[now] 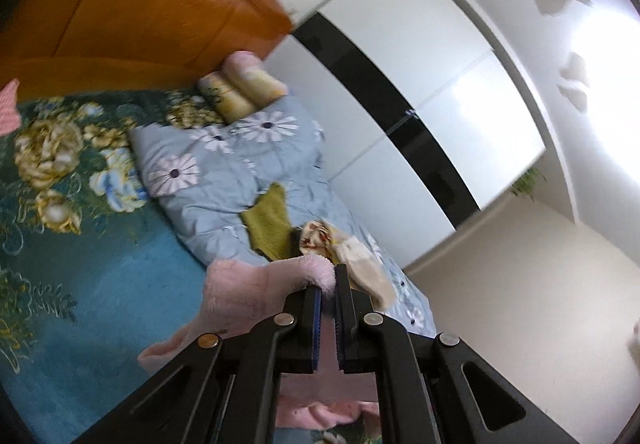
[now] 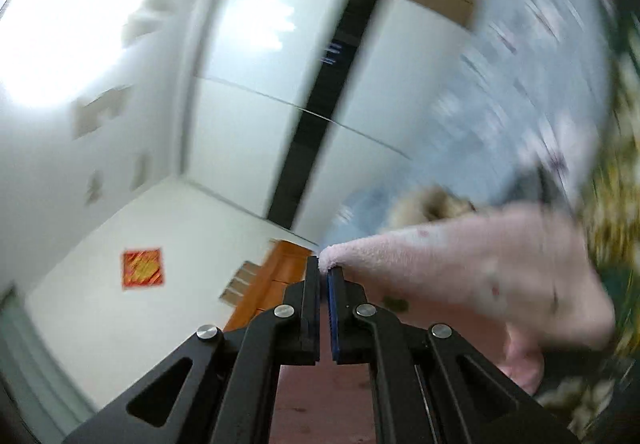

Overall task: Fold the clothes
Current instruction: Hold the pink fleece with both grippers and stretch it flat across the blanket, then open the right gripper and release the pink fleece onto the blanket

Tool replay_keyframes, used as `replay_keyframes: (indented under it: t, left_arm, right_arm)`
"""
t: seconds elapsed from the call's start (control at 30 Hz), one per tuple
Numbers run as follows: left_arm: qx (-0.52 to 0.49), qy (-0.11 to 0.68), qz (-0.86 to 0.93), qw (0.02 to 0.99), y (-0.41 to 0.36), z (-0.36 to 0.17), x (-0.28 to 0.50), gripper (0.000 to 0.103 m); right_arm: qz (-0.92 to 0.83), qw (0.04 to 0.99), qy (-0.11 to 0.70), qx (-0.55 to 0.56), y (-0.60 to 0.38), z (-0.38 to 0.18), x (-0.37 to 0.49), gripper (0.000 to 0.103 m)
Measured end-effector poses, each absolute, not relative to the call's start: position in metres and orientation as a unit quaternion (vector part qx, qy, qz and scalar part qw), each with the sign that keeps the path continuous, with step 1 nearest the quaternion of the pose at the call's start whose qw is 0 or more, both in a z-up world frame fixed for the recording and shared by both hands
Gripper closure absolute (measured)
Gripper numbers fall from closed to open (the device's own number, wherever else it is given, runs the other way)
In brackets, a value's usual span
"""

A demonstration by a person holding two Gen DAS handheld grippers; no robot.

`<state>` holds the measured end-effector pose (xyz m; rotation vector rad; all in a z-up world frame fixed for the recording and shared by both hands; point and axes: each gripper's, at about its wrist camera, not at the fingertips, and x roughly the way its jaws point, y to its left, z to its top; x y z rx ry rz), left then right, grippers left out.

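Two grippers each pinch an edge of one pink fleece garment, lifted clear above a bed. Left wrist view: the left gripper (image 1: 328,284) has its jaws nearly closed on a fold of the fleece (image 1: 240,296), which hangs down and to the left over the teal floral bedspread (image 1: 80,244); holding it by an edge lets the cloth drop straight, likely to spread it for a fold. Beyond lie a grey daisy quilt (image 1: 224,179), an olive cloth (image 1: 272,224) and a cream printed garment (image 1: 352,252), apparently more laundry, with rolled pillows (image 1: 244,83) by the orange headboard (image 1: 140,3). Right wrist view: the right gripper (image 2: 324,272), jaws almost shut, nips a corner of the fleece (image 2: 480,264), which stretches away to the right, taut enough to suggest the two grips are pulling it flat. Heavy blur smears the quilt (image 2: 520,83) behind; a white wardrobe (image 2: 260,63) fills the background.
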<state>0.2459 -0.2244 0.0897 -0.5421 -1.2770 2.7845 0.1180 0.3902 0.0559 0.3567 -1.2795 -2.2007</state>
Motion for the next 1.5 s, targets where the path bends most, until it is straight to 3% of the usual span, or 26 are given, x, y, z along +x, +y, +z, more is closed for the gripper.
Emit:
replay_keyframes:
  t: [0.27, 0.37, 0.53, 0.73, 0.9, 1.23, 1.5]
  left_arm:
    - [-0.094, -0.346, 0.933, 0.026, -0.213, 0.160, 0.339, 0.097]
    - [-0.102, -0.306, 0.946, -0.017, -0.219, 0.173, 0.346, 0.097]
    - [-0.183, -0.326, 0.925, -0.066, -0.235, 0.123, 0.302, 0.095]
    - [-0.297, -0.393, 0.863, -0.112, -0.256, 0.006, 0.230, 0.095]
    - [-0.372, -0.414, 0.821, -0.130, -0.257, -0.062, 0.172, 0.095]
    - [-0.437, -0.396, 0.788, -0.176, -0.270, -0.106, 0.070, 0.095]
    - [-0.465, -0.379, 0.782, -0.171, -0.275, -0.118, 0.031, 0.093]
  right_arm:
    - [-0.893, 0.338, -0.296, 0.017, 0.379, 0.186, 0.248, 0.100]
    - [-0.895, 0.355, -0.270, 0.023, 0.360, 0.191, 0.250, 0.100]
    - [-0.889, 0.314, -0.300, 0.148, 0.341, 0.134, 0.190, 0.100]
    - [-0.841, 0.220, -0.374, 0.323, 0.334, -0.001, 0.116, 0.100]
    - [-0.817, 0.167, -0.394, 0.386, 0.339, -0.066, 0.067, 0.100]
    - [-0.798, 0.138, -0.402, 0.426, 0.323, -0.074, -0.036, 0.100]
    - [-0.809, 0.126, -0.352, 0.454, 0.301, -0.084, -0.076, 0.097]
